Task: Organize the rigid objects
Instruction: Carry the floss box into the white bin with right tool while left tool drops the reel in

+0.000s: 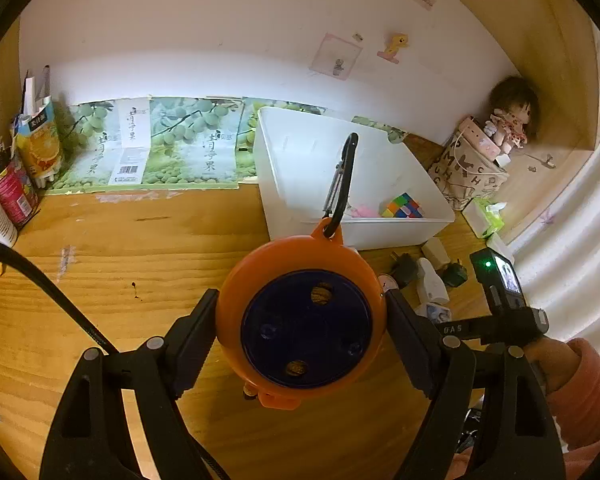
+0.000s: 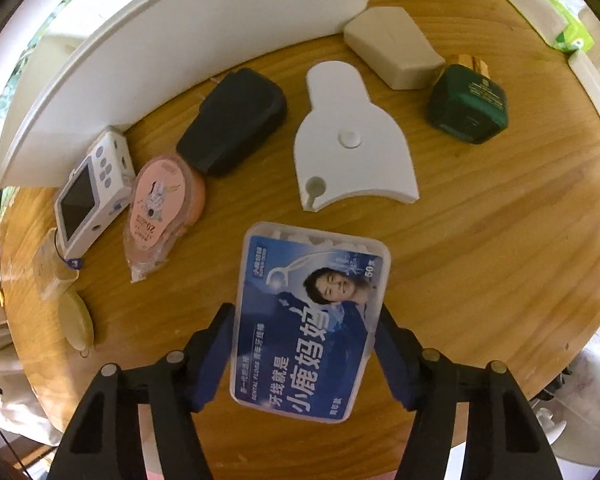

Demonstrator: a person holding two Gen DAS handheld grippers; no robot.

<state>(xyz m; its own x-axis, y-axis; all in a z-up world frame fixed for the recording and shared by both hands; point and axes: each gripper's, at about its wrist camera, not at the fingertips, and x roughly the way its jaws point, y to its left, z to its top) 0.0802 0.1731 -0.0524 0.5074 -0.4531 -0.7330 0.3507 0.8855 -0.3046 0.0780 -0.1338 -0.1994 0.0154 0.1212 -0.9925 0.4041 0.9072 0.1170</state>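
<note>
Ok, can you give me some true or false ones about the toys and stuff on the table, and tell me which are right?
1. The left gripper holds an orange round case with a black clip. True.
2. The white bin is empty. False: a colourful cube puzzle and something pink lie in it.
3. The floss box sits between the right gripper's fingers. True.
4. The dark green bottle is inside the white bin. False: it lies on the wooden table, outside the bin.
5. A doll sits in the far corner by the wall. True.
6. The left gripper is holding nothing. False: it is holding the orange round case.
</note>
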